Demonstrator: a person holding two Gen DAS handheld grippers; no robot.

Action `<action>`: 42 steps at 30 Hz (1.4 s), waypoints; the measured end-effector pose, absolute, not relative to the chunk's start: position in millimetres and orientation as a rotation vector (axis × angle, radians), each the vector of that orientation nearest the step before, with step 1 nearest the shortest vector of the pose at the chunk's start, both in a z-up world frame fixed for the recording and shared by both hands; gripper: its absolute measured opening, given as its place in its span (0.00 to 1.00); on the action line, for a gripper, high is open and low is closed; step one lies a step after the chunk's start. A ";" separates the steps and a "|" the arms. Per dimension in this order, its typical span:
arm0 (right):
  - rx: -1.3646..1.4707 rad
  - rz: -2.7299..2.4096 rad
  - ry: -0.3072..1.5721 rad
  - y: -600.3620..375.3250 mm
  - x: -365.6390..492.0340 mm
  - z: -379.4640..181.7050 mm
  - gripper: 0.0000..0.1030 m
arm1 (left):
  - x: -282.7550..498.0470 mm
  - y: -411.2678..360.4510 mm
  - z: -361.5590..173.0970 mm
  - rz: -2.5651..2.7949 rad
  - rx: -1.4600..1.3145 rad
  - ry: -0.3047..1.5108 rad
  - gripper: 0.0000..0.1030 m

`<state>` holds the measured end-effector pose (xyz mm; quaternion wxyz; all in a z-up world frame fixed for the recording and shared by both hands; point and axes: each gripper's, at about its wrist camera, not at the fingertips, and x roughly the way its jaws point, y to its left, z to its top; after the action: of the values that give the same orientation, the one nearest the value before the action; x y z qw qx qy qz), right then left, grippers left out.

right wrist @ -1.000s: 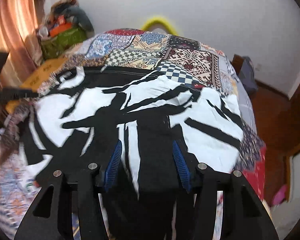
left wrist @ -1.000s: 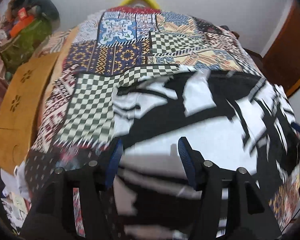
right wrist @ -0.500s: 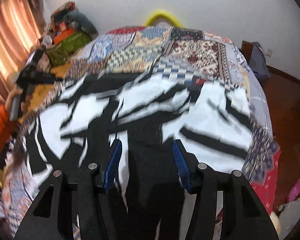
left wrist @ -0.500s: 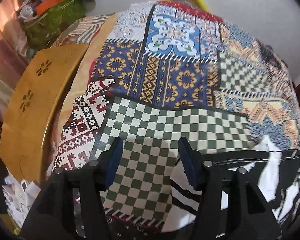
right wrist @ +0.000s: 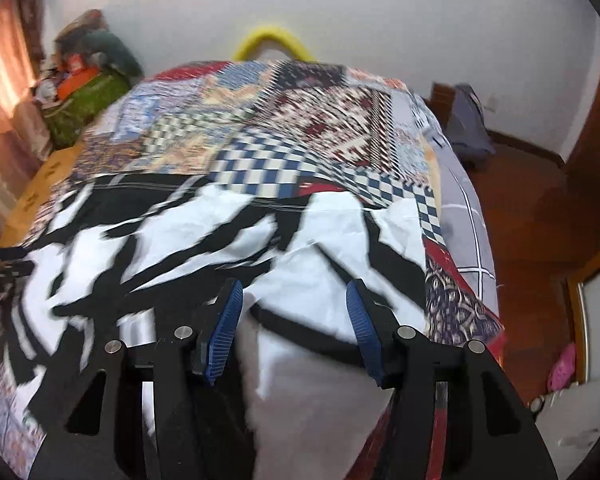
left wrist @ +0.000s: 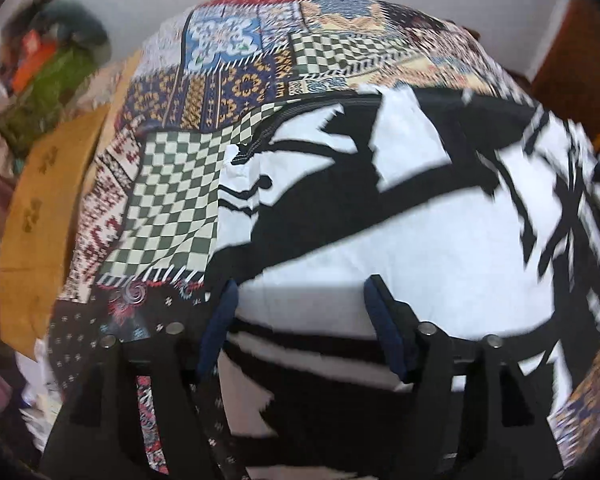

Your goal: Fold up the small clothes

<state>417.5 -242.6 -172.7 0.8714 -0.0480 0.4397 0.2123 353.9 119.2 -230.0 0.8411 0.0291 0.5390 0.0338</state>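
A black-and-white patterned garment (left wrist: pixel 400 216) lies spread flat on a patchwork bedspread (left wrist: pixel 228 80). In the left wrist view my left gripper (left wrist: pixel 302 304) hovers open over the garment's near left part, fingers wide apart and empty. In the right wrist view the garment (right wrist: pixel 204 240) fills the middle, and my right gripper (right wrist: pixel 294 308) is open over its near right part, nothing between the blue pads. The left gripper shows as a dark shape at the left edge of the right wrist view (right wrist: pixel 0 268).
A wooden bed frame (left wrist: pixel 36 208) runs along the bed's left side, with a green bag and clutter (right wrist: pixel 88 96) beyond. A yellow hoop (right wrist: pixel 272 42) stands at the far end. Wooden floor (right wrist: pixel 532 216) and a grey bundle (right wrist: pixel 470 124) lie to the right.
The left gripper swung out to the bare bedspread at the garment's left corner, then came back over the garment. The right gripper shifted to the garment's right part. Both stayed open.
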 end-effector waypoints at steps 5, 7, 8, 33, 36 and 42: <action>-0.123 0.544 0.917 -231.4 368.3 -173.5 0.49 | 334.8 110.3 -237.8 0.089 0.120 1.130 0.74; -0.129 0.555 0.954 -229.4 360.2 -185.6 0.49 | 329.9 114.0 -241.8 0.105 0.122 1.129 0.78; -0.140 0.547 0.969 -229.6 354.7 -193.5 0.49 | 325.8 115.7 -243.3 0.110 0.124 1.124 0.80; -0.172 0.468 0.861 -244.4 296.8 -139.0 0.49 | 223.7 176.5 -188.4 0.275 -0.100 1.040 0.83; -0.163 0.523 0.803 -221.5 292.1 -121.0 0.53 | 218.4 160.8 -180.2 0.244 -0.157 1.031 0.83; -0.144 0.646 0.778 -174.1 286.4 -123.8 0.55 | 221.2 128.5 -191.4 0.124 -0.285 1.091 0.83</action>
<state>286.4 -174.1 -123.8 0.8724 -0.0691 0.3724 0.3091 221.2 128.5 -191.4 0.8433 -0.1349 0.5169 0.0586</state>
